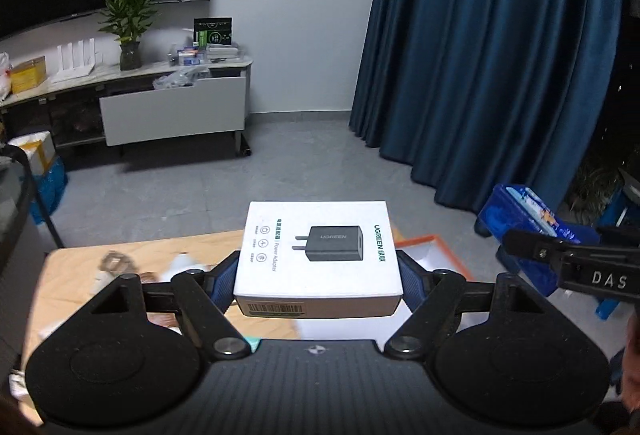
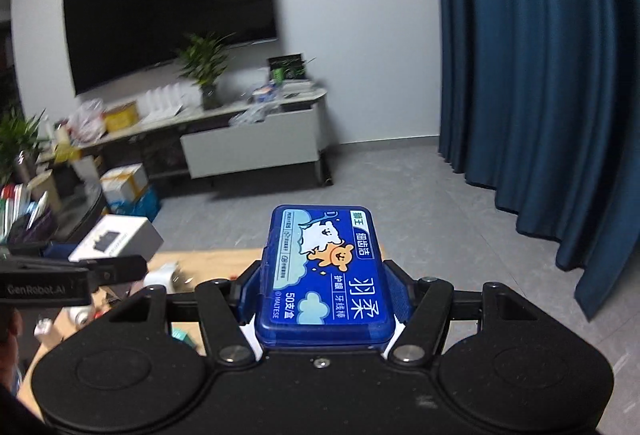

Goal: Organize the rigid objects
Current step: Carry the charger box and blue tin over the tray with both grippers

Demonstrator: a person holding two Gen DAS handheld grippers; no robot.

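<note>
Left hand-held gripper (image 1: 318, 271) clamps a white cardboard adapter box (image 1: 318, 255) by its two long sides, its blue-padded fingers (image 1: 222, 281) pressed flat against the card. That box is a crisp-edged rectangle with a matte lid printed with a black plug and a barcode on its near end; it hangs above the pale wooden desk (image 1: 72, 267).

Right hand-held gripper (image 2: 324, 295) grips a glossy blue plastic floss-pick case (image 2: 324, 267) with rounded corners and a cartoon label, likewise held above the desk.

Only the left view shows the orange-rimmed white tray (image 1: 432, 251) on the desk behind the box. Only the right view takes in the whole dark wall screen (image 2: 168, 3). Blurred small items litter the desk beneath both loads; a blue pleated curtain (image 1: 492, 47) hangs to the right.
</note>
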